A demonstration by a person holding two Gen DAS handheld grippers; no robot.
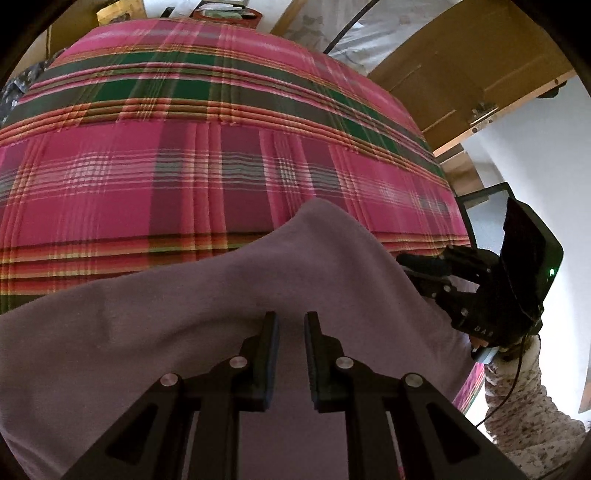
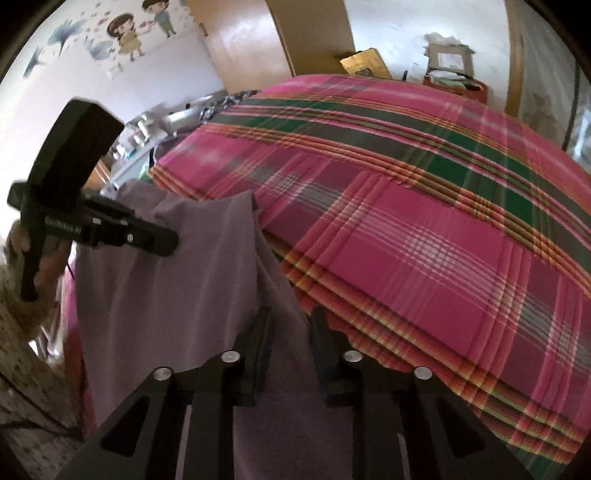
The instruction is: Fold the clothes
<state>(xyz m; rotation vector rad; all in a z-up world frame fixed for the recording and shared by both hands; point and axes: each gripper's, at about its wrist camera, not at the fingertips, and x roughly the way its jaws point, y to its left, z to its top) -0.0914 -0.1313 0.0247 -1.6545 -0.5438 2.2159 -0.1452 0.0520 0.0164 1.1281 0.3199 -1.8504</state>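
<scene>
A plain purple cloth (image 1: 221, 288) lies over the near edge of a bed with a pink and green plaid spread (image 1: 221, 166). My left gripper (image 1: 291, 321) has its jaws close together, with the cloth bunched between them. At the cloth's right edge my right gripper (image 1: 406, 266) meets the fabric. In the right wrist view the purple cloth (image 2: 184, 295) drapes down in folds, and its edge runs in between the narrow jaws of my right gripper (image 2: 291, 321). My left gripper (image 2: 173, 243) reaches over the cloth from the left. The plaid spread (image 2: 406, 221) fills the right side.
A wooden door (image 1: 461, 74) stands beyond the bed's far right corner. A red box (image 2: 454, 85) and a cardboard box (image 2: 364, 61) sit past the bed's far end. Cartoon stickers (image 2: 129, 33) mark the wall. A patterned sleeve (image 1: 524, 406) and a hand (image 2: 44, 266) hold the grippers.
</scene>
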